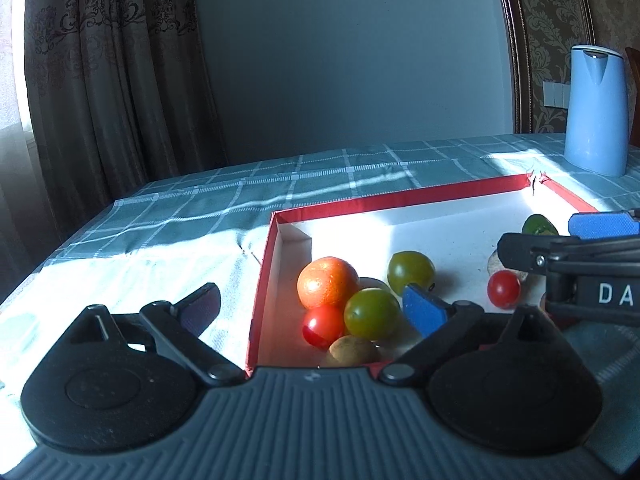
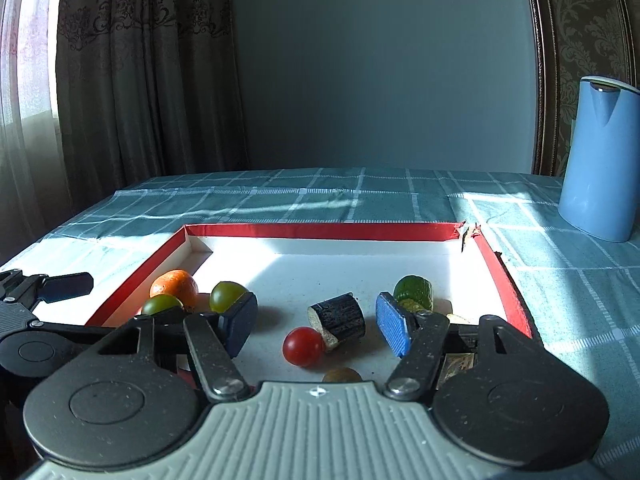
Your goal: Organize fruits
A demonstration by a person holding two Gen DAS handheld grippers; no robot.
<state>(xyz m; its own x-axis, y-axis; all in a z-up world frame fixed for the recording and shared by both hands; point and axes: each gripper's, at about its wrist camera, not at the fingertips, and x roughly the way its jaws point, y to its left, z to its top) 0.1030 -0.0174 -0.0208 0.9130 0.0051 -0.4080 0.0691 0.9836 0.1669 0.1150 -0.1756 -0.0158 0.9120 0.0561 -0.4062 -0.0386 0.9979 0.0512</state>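
Bright sun comes from the window on the left, glaring on the white box floor. The room behind is dim, and the edges bend.

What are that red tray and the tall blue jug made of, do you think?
The red tray looks like cardboard: matte red paper outside, white inside, with folded corner flaps and a torn far corner. The blue jug looks like smooth plastic with a soft sheen and a paler lid rim, though painted metal can't be ruled out.

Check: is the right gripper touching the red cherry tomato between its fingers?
Apart. The right wrist view shows the right gripper open, white box floor visible both sides of the red cherry tomato.
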